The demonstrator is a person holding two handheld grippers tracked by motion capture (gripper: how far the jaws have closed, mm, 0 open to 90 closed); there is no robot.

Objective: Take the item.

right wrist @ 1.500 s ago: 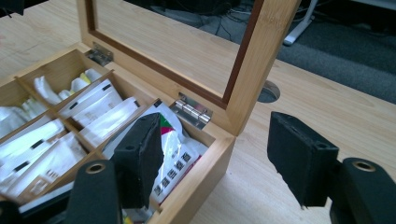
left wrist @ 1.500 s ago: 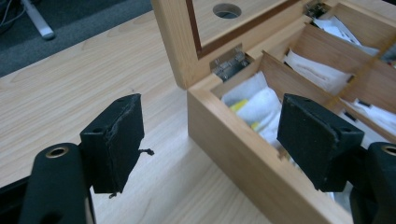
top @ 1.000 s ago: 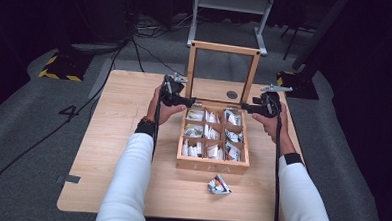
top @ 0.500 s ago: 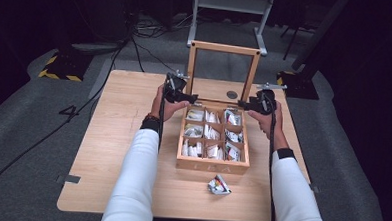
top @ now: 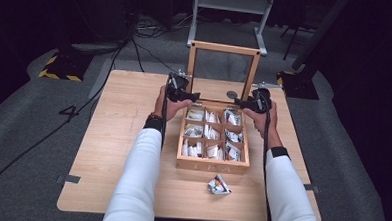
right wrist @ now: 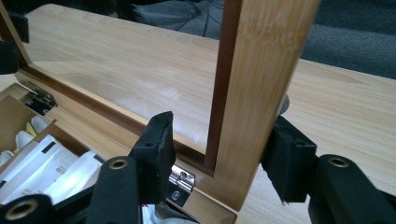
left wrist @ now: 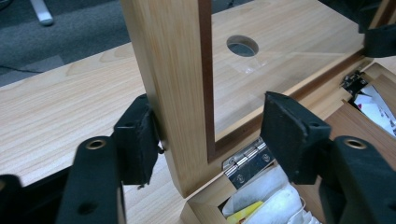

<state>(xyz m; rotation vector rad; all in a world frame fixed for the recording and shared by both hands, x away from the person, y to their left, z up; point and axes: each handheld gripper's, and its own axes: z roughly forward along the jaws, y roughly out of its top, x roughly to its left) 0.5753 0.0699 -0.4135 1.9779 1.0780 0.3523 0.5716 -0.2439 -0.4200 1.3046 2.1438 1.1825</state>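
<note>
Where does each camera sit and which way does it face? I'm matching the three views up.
High view: above the person's side, looking forward and down on the table; forearms, left gripper, right gripper.
Left gripper view: rides the left gripper, facing the lid frame's post, which stands between its jaws.
Right gripper view: rides the right gripper, jaws astride the other post.
Shared: tea box, its upright lid.

A light wooden table (top: 118, 137) fills the middle of the frame, on grey floor (top: 27, 148). A wooden box (top: 211, 165) sits right of centre, lid upright. One crumpled packet (top: 219, 184) lies just below the box. A round hole (top: 231, 94) shows beyond the lid.
</note>
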